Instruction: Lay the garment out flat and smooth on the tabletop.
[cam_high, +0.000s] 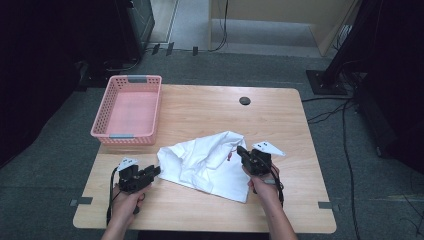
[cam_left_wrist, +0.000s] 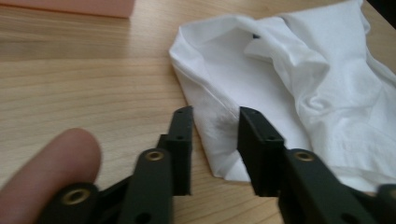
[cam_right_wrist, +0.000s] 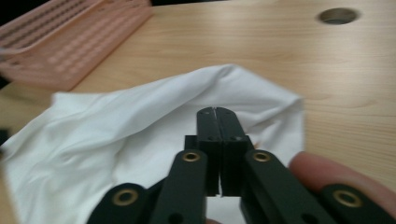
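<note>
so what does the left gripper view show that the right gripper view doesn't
Left gripper view: its hand-held gripper with jaws apart over a corner of the crumpled white cloth garment. Right gripper view: its hand-held gripper with jaws shut together, and the round dark hole in the tabletop. Both: the garment, the pink plastic basket and the light wooden table.

Wooden desk (cam_high: 200, 107) is carrying 2 items: pink basket (cam_high: 128, 107) sitting at far left, crumpled white cloth (cam_high: 207, 162) lying near front centre.
</note>
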